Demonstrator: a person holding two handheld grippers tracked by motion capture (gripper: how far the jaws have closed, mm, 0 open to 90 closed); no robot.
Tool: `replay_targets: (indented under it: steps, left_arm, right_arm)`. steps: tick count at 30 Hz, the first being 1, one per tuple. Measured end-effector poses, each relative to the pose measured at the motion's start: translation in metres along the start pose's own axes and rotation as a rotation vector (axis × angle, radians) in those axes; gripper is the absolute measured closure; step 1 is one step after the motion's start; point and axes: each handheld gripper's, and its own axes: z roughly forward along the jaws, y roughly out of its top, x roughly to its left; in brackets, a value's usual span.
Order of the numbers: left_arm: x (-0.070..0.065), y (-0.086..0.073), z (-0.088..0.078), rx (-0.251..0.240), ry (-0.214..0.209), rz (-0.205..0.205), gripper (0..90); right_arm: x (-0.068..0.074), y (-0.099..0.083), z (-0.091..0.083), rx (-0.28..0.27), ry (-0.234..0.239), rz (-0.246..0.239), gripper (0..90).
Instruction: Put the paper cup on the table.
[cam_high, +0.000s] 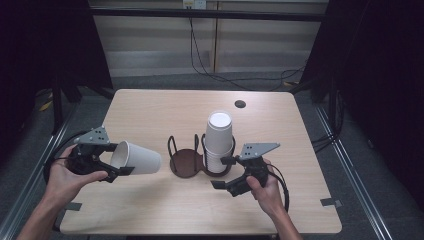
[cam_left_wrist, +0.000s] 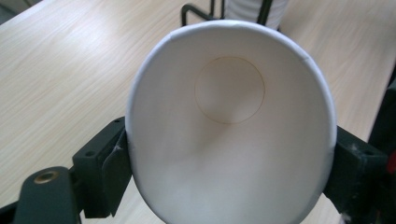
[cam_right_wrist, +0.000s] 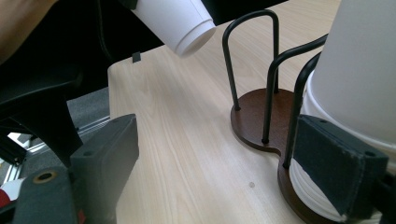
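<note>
One paper cup (cam_left_wrist: 231, 121) clamped in left claw (cam_high: 118, 162), its inside facing that camera; right claw (cam_high: 225, 172) released beside cup stack (cam_high: 219, 142).

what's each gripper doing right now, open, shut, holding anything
Left gripper: shut on the paper cup, held on its side above the table.
Right gripper: open, holding nothing, one jaw beside the cup stack in the holder.

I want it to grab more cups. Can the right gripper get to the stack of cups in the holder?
Probably yes. The right gripper is open, right beside the stack of cups, one jaw already against it. Only the holder's wire loops might get in the way.
</note>
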Motion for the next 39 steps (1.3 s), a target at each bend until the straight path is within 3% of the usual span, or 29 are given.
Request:
replay_targets:
  steps: [8, 16, 22, 25, 30, 37, 39]
  left_arm:
    - [0.011, 0.011, 0.002, 0.093, 0.072, 0.003, 15.4]
    - [0.022, 0.020, 0.008, 0.201, 0.092, -0.001, 14.7]
    - [0.032, 0.034, 0.020, 0.241, 0.068, -0.006, 14.5]
    - [0.035, 0.040, 0.026, 0.289, 0.076, 0.013, 14.5]
    - [0.040, 0.045, 0.039, 0.357, 0.109, 0.008, 14.3]
    - [0.045, 0.049, 0.057, 0.448, 0.085, 0.018, 13.7]
    - [0.046, 0.050, 0.062, 0.452, 0.083, 0.007, 13.3]
  right_arm:
    - [0.000, 0.000, -0.001, 0.003, -0.002, 0.000, 14.6]
    - [0.000, -0.001, 0.002, 0.022, -0.011, -0.005, 14.6]
    - [-0.001, -0.002, 0.003, 0.014, 0.001, 0.006, 14.8]
    - [-0.001, -0.002, 0.004, 0.018, 0.002, 0.004, 14.8]
    - [-0.002, -0.002, 0.002, 0.018, -0.005, 0.006, 14.7]
    - [-0.002, -0.003, 0.002, 0.019, -0.009, 0.006, 14.8]
    - [-0.002, -0.003, 0.002, 0.023, -0.009, 0.007, 14.9]
